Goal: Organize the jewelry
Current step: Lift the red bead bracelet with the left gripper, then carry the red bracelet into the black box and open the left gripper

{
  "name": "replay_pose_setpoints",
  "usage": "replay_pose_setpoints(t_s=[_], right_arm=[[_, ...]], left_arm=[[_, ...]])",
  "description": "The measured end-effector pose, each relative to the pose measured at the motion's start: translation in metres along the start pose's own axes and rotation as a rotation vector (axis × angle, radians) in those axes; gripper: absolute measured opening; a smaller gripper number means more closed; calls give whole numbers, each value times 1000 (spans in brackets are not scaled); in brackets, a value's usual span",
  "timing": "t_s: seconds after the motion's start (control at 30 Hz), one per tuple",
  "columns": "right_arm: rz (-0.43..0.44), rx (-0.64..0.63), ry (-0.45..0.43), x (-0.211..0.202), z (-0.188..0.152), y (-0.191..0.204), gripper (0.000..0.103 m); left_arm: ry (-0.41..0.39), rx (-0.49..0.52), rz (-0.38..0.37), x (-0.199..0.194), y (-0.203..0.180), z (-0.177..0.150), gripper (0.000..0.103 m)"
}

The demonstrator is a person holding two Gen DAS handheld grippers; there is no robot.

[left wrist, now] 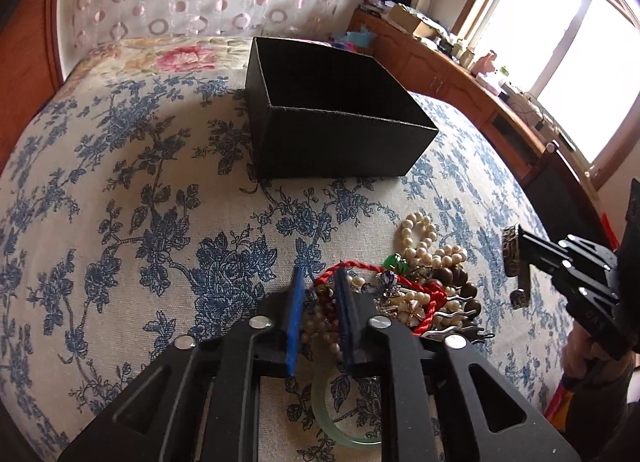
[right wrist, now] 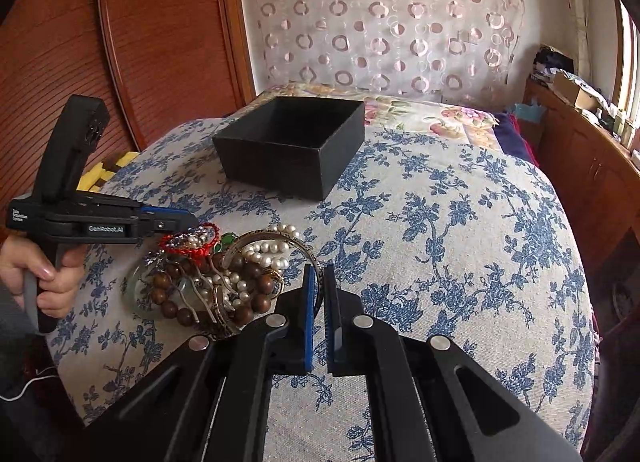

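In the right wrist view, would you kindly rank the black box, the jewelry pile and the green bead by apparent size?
1. black box
2. jewelry pile, nearly as large, but nearer the camera, so this order is unsure
3. green bead, clearly smallest

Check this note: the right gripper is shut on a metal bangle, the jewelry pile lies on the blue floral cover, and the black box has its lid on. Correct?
Not quite. The black box has no lid on; it stands open at the top, as the right wrist view shows. The rest holds: the right gripper is shut on the metal bangle, and the jewelry pile lies on the blue floral cover.
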State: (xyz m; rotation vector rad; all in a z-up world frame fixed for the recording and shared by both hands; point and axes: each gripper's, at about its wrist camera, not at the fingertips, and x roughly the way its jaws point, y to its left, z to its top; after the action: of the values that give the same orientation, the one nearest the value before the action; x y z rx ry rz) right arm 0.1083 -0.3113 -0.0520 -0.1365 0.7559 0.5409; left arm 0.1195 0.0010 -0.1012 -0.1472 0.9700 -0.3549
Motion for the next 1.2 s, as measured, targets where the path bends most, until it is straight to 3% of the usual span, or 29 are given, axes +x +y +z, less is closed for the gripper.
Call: replay_pose_setpoints(t_s=[0.17,0.6,0.93,1.2], right_arm=[[0,-6,-11,-3,3,2,5],[5,-34,-29,9,29,6,5],[6,-71,-69,31,78,1,5],[-12,-121,-71,74,128,-3,5]], left_arm=[[-29,11,18,-4,-5,3,6],[-211,51,2,-57,-32,33,6],[-267,68,41,-59,-33,66,6],[-324,66,72,-69,-24,97,6]])
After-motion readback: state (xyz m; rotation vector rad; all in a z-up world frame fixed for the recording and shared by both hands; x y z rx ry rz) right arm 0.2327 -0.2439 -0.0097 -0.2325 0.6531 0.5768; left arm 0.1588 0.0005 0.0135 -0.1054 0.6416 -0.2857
